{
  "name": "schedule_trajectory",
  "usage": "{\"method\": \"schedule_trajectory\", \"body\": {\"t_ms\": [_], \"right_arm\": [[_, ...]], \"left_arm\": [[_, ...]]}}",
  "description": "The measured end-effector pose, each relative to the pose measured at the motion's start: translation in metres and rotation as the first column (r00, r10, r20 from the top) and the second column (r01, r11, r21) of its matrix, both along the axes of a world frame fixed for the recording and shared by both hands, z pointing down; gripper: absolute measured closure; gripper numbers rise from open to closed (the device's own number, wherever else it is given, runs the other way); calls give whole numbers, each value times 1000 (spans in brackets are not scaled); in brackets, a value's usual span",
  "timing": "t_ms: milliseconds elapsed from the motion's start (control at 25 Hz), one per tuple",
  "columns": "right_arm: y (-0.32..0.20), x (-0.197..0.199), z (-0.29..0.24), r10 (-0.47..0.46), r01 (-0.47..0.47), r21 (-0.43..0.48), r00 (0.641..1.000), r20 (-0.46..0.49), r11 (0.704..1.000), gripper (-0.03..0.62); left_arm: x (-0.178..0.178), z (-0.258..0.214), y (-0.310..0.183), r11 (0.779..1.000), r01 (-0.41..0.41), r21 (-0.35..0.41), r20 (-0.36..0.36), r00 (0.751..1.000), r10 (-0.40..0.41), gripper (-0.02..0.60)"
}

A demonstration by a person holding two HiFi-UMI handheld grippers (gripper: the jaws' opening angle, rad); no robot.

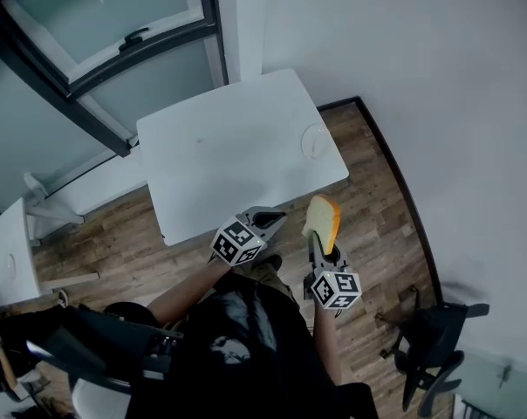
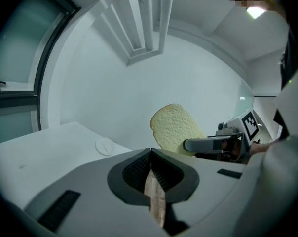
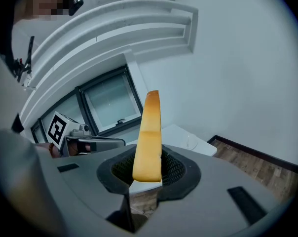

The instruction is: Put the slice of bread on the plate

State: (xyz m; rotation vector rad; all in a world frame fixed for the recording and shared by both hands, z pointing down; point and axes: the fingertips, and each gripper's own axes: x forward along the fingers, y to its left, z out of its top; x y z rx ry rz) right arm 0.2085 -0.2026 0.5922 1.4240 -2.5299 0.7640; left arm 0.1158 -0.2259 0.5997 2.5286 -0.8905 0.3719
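A golden-crusted slice of bread (image 1: 323,221) stands upright in my right gripper (image 1: 318,250), whose jaws are shut on its lower edge, above the wooden floor just off the table's near right corner. In the right gripper view the bread (image 3: 149,137) shows edge-on between the pads. A small white plate (image 1: 316,140) lies near the right edge of the white table (image 1: 229,164); it also shows as the plate (image 2: 104,145) and the plate (image 3: 191,142). My left gripper (image 1: 277,219) hovers at the table's near edge, jaws closed together and empty (image 2: 150,154).
A black office chair (image 1: 434,339) stands on the wooden floor at lower right. A second white table (image 1: 6,251) is at the far left. A window (image 1: 98,33) and a white wall run behind the table.
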Motion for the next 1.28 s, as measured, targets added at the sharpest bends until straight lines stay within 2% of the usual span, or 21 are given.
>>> {"method": "schedule_trajectory", "body": {"t_ms": [160,360,560,720,920,1080,1280], "right_arm": [[-51,17,19,-6,6,-46,1000,-7,999,500],[-102,10,41,-17,18,-107,1000,11,994,500],[-155,-7,72,-21,35,-169,996,81,985,500],[-205,-16,98,12,18,-207,990,140,978,500],[-264,-12,159,70,6,-358,977,199,934,500],[-312,-8,192,135,3,-460,954,267,888,500],[-351,-10,227,162,59,-541,922,352,839,500]], "left_arm": [[-1,11,-46,999,31,-22,5,1000,-31,577],[-2,32,-89,997,39,-67,3,999,-39,577],[-5,50,-134,997,22,-76,-19,1000,-24,577],[-7,69,-165,996,8,-86,-17,1000,-10,577],[4,98,-206,994,31,-108,-12,999,-33,577],[11,123,-244,981,117,-154,-1,993,-118,577],[11,136,-247,964,175,-198,14,984,-175,577]]}}
